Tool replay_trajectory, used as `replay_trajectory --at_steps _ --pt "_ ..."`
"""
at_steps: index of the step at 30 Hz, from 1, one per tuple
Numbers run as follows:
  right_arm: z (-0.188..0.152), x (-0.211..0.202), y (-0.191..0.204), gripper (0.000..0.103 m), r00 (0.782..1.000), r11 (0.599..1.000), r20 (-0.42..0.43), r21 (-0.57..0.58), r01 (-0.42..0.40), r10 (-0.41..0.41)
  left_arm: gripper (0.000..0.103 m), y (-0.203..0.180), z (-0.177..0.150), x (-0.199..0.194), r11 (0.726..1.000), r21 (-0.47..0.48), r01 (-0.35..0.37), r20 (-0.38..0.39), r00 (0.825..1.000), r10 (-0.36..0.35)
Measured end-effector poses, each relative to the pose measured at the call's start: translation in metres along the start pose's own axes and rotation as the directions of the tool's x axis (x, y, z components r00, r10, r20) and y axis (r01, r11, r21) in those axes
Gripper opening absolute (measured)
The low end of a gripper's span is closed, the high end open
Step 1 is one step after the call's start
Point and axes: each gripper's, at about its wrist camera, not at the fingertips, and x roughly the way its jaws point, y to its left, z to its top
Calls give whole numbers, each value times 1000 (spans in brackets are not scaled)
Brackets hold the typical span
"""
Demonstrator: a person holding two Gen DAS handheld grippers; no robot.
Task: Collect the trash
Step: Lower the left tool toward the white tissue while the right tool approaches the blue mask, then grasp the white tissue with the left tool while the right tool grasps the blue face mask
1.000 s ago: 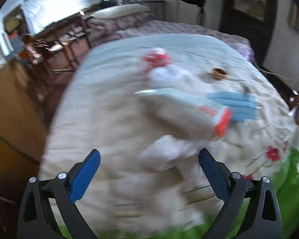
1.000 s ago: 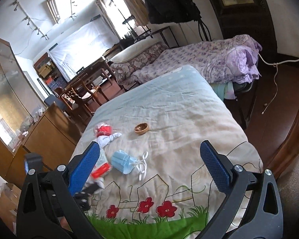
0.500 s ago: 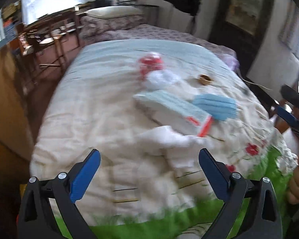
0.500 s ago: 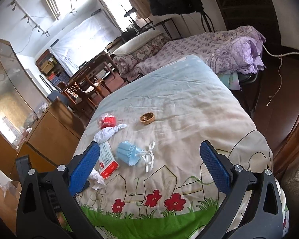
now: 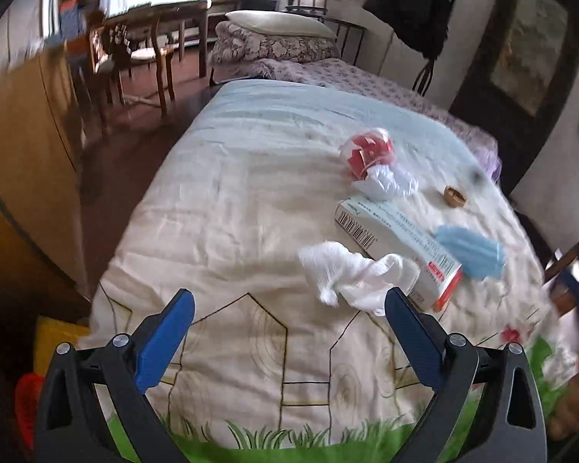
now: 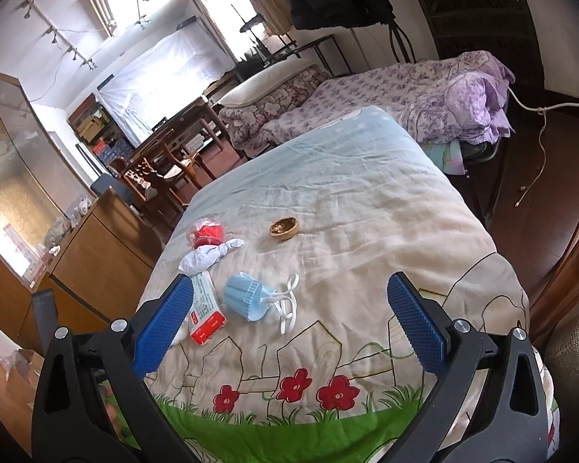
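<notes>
Hovering over bed [image 5: 231, 200]: left gripper [image 5: 289, 332] and right gripper [image 6: 289, 320], jaws spread, empty; crumpled tissue [image 5: 355, 270] nearest left, likely first pick.

Trash items scattered on bed quilt [image 6: 366, 200].
Crumpled white tissue [image 5: 355, 270] overlaps long white-red box [image 5: 397, 247]; blue face mask [image 6: 247, 297] just beside box; red wrapper [image 6: 206, 233] touching white plastic wad [image 6: 208, 256]; walnut shell [image 6: 284, 227] apart.
</notes>
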Motion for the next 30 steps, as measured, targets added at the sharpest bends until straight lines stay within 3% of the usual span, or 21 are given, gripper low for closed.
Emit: replay_trajectory --at_steps 8,11,13,15,18,20,25,30 --pt "0 -1 3 97 1000 1000 0 -8 4 -4 97 -45 13 15 982 189 -6 -2 1000 7" --pt "-1 -2 5 97 1000 1000 1 -14 11 -11 97 -47 22 28 975 216 -52 -12 998 56" --pt "-1 -2 5 97 1000 1000 3 -10 8 -8 97 -33 26 27 977 168 -129 10 992 129" --pt "-1 -2 5 97 1000 1000 5 -6 6 -6 97 -8 28 20 987 63 -148 15 989 147" --pt "-2 -1 7 97 1000 1000 0 -15 3 -3 97 18 23 13 998 -66 -22 -10 1000 21" --pt "-4 0 11 97 1000 999 -3 -36 5 -5 97 16 23 14 997 -65 47 -25 999 -48" --pt "-5 0 13 97 1000 999 -5 -37 6 -6 97 -19 26 24 996 59 60 -34 998 -58" --pt "-6 0 14 97 1000 999 -5 -38 7 -7 95 -23 17 46 996 75 -38 -92 995 45"
